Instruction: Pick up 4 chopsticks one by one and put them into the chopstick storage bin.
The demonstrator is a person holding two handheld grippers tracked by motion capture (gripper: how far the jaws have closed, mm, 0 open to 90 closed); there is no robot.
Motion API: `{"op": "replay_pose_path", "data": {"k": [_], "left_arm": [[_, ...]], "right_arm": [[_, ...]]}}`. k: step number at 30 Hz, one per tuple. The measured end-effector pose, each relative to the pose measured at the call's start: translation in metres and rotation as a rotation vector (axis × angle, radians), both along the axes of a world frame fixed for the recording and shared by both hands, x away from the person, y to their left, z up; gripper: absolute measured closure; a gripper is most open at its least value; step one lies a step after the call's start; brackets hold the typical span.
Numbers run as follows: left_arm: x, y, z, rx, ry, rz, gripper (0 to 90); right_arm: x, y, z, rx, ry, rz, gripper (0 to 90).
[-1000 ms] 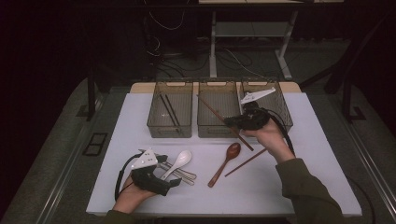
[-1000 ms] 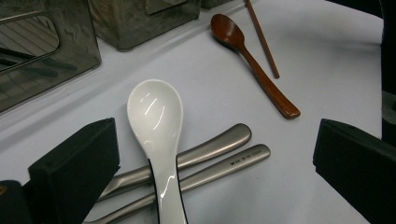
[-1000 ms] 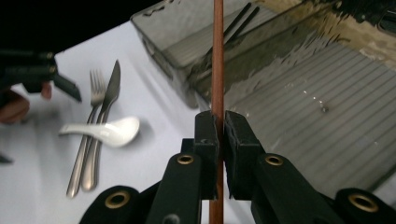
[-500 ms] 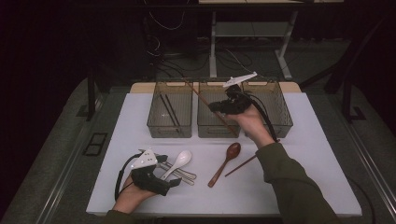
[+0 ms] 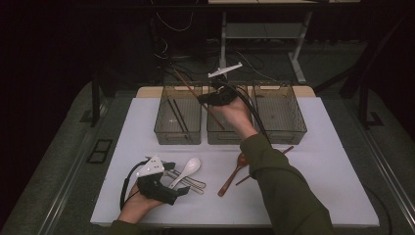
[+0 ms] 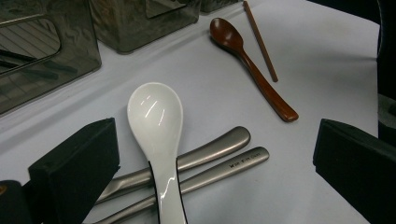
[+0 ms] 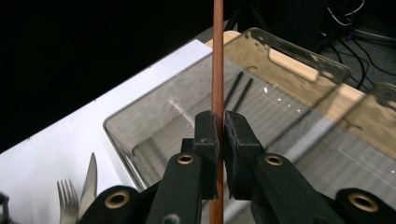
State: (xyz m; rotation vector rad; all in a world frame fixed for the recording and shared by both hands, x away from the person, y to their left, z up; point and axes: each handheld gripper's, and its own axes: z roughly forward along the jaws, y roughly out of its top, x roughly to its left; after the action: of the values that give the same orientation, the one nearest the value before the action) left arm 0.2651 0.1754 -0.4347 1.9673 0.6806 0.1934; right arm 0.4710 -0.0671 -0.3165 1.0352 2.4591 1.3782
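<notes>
Jaws of right gripper (image 7: 216, 135) pinch a reddish-brown wooden chopstick (image 7: 217, 56) above the smoky left bin (image 5: 177, 117), dark sticks already inside. Left gripper (image 6: 210, 158) gapes around white ceramic spoon (image 6: 156, 121); its mate (image 6: 259, 39), brown spoon (image 6: 252, 65) remain unsorted.

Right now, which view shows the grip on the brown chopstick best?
The right gripper view: the right gripper has its fingers shut on the brown chopstick over the left bin. The high view shows the chopstick slanting from the gripper, small. The left gripper view shows a different chopstick on the table.
</notes>
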Motion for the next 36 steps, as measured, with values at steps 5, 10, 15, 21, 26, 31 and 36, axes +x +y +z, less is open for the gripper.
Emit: {"op": "replay_pose_path", "data": {"k": [5, 10, 15, 21, 26, 31, 36], "left_arm": [[0.0, 0.0, 0.0, -0.007, -0.001, -0.001, 0.0], [0.0, 0.0, 0.001, -0.02, 0.0, -0.001, 0.0], [0.0, 0.001, 0.002, -0.024, -0.003, -0.002, 0.0], [0.0, 0.001, 0.001, -0.014, -0.004, -0.001, 0.0], [0.0, 0.001, 0.001, -0.016, -0.002, -0.004, 0.0], [0.0, 0.001, 0.001, -0.014, 0.0, -0.008, 0.0], [0.0, 0.001, 0.001, -0.013, 0.001, -0.009, 0.0]], "right_arm": [[0.007, 0.024, -0.001, 0.007, -0.003, -0.005, 84.2], [0.011, 0.047, -0.003, 0.016, -0.011, -0.01, 84.2], [0.018, 0.065, -0.007, 0.027, -0.006, 0.001, 84.1], [0.023, 0.081, -0.018, 0.013, -0.007, 0.016, 84.2], [0.028, 0.088, -0.036, -0.016, 0.024, 0.007, 84.1], [0.033, 0.088, -0.055, -0.056, 0.069, -0.034, 84.1], [0.034, 0.088, -0.063, -0.121, 0.074, -0.067, 82.9]]}}
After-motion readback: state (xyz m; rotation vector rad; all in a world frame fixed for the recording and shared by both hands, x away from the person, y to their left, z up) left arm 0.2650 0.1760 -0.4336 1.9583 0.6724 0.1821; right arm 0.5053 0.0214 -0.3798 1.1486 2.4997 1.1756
